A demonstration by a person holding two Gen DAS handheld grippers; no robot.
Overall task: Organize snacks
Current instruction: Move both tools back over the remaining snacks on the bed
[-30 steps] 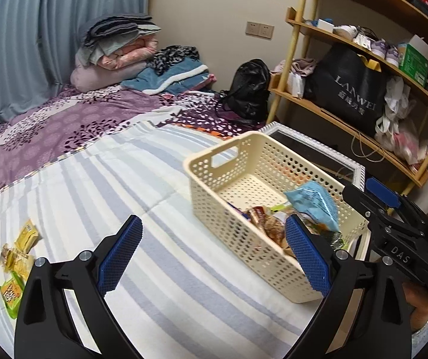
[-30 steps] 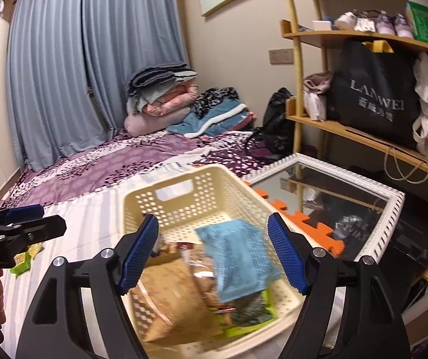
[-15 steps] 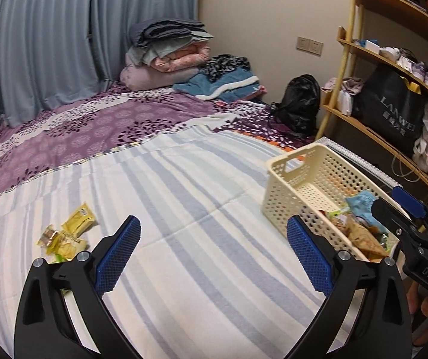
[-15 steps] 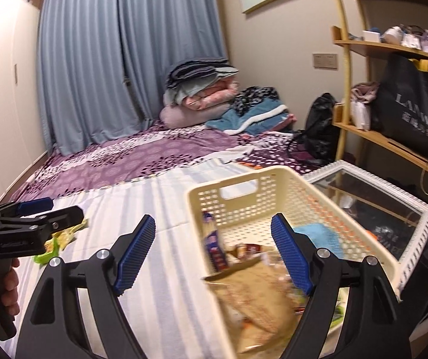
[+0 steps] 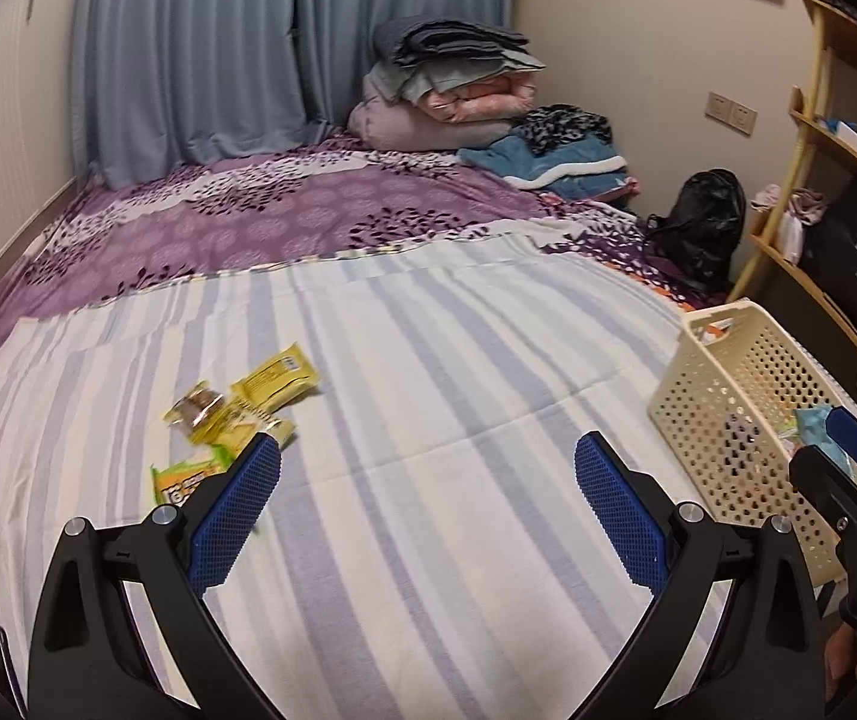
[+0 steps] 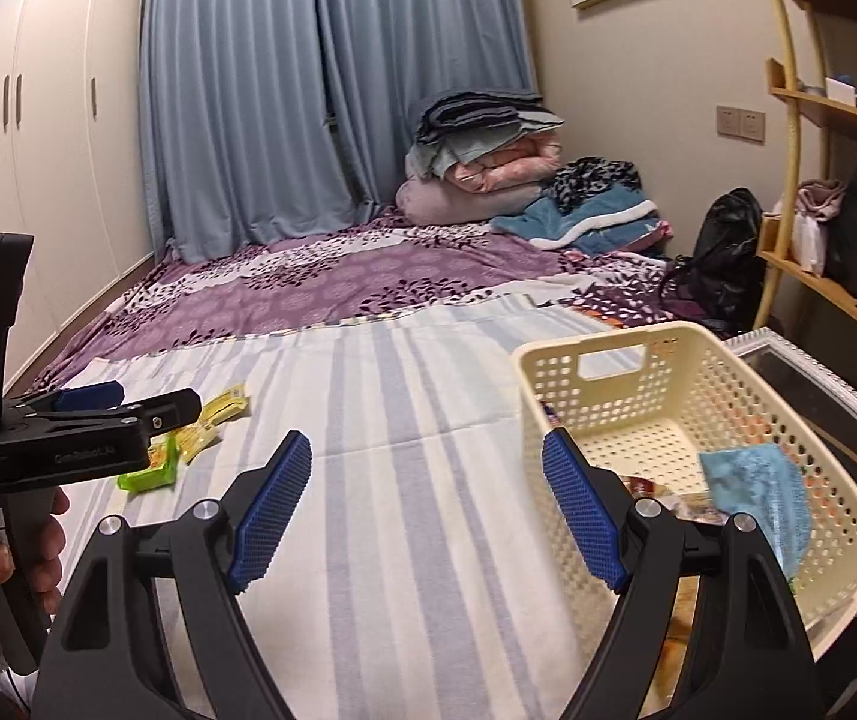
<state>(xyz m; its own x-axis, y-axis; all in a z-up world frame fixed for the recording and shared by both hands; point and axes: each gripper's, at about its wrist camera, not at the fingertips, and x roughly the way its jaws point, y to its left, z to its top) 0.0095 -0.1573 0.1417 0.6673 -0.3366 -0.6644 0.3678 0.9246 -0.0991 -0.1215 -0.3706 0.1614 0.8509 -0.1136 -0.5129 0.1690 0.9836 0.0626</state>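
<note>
Both hand-held grippers empty over the bed, loose snacks waiting on the striped blanket.

The left hand-held gripper (image 5: 427,516) and the right hand-held gripper (image 6: 426,507) stand wide apart with nothing between the pads. A small cluster of crinkly yellow and green foil snack packets (image 5: 236,414), about four though overlap blurs the count, lies on the blue-and-white striped blanket (image 5: 428,360), well apart from the one cream perforated plastic basket (image 6: 698,402) already holding several packets. They are probably light, soft and slippery; pinching a flat sealed edge seems safest.
</note>
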